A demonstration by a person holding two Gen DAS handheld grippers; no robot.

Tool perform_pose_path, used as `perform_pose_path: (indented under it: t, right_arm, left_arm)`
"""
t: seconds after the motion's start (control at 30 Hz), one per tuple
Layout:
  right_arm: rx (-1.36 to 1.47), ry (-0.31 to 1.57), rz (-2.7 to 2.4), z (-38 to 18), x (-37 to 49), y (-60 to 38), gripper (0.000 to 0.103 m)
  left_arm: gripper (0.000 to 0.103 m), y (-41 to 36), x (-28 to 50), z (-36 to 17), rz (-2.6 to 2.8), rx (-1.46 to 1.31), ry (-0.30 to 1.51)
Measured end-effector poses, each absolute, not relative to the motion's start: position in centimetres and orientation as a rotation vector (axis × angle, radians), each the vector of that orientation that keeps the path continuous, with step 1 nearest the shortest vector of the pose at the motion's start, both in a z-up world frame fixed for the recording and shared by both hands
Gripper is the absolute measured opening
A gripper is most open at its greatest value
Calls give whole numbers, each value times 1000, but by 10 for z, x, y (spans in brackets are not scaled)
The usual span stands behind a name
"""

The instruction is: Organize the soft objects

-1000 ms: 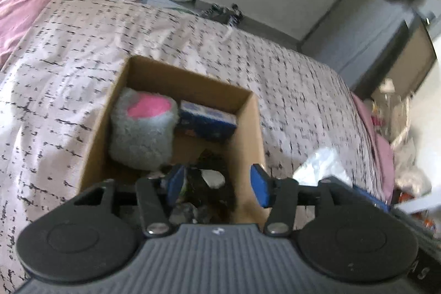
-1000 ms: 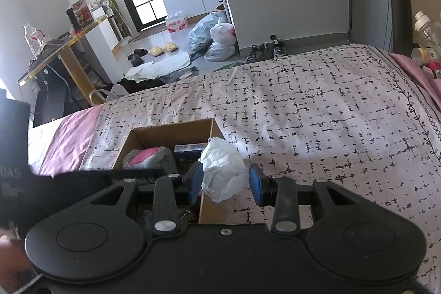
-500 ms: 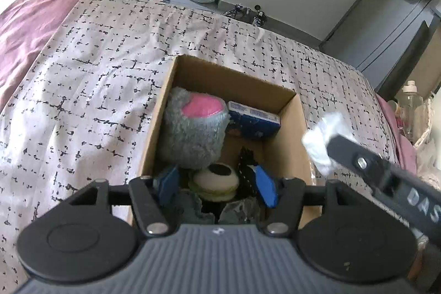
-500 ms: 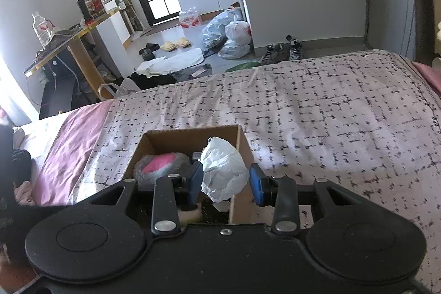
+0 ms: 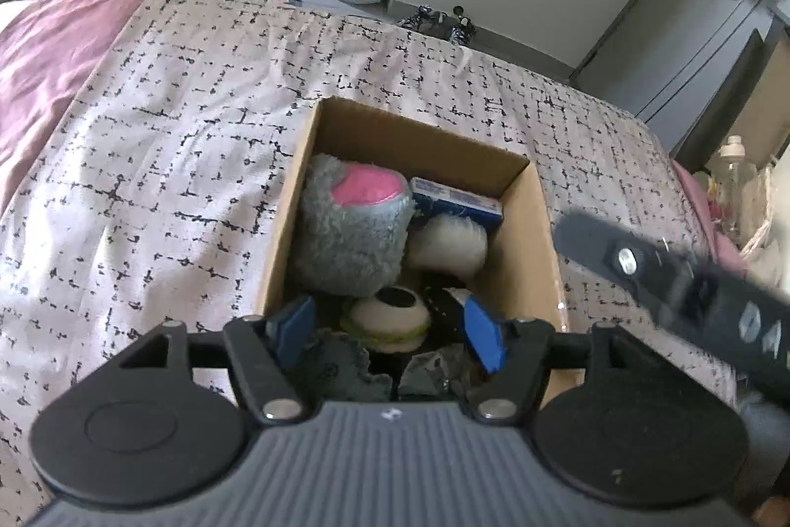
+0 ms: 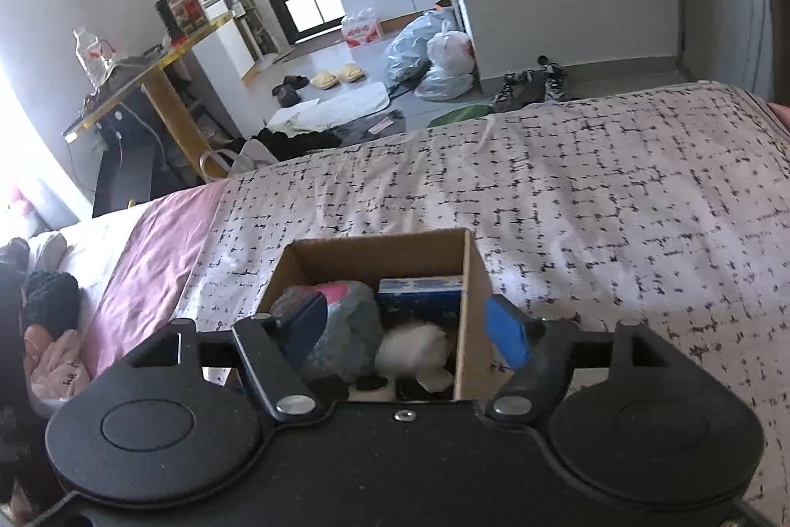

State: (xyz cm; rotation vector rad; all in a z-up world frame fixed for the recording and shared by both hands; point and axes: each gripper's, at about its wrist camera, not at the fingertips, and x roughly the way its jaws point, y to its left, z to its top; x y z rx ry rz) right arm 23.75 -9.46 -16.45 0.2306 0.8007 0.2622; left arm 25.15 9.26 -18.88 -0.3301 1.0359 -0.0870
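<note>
An open cardboard box stands on the patterned bedspread. In it lie a grey and pink plush, a blue packet, a white crumpled soft bundle, a cream round thing and dark cloth. My left gripper is open and empty over the box's near end. My right gripper is open and empty above the box; the white bundle lies below it beside the plush. The right gripper's finger shows in the left wrist view.
A pink sheet borders the bedspread on the left. Past the bed's far edge lie plastic bags, shoes, slippers and a towel on the floor. A desk stands at the left. Bottles stand at the right.
My right gripper has opened and let the white bundle fall into the box. My left gripper has pulled back a little, still open.
</note>
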Motion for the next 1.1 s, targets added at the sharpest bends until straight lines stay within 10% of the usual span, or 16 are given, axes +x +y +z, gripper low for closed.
perform_pose_path:
  t: [1.1]
  right_arm:
    - [227, 704, 93, -102, 137, -189, 103]
  left_arm:
    - [100, 72, 163, -89, -232, -170, 880]
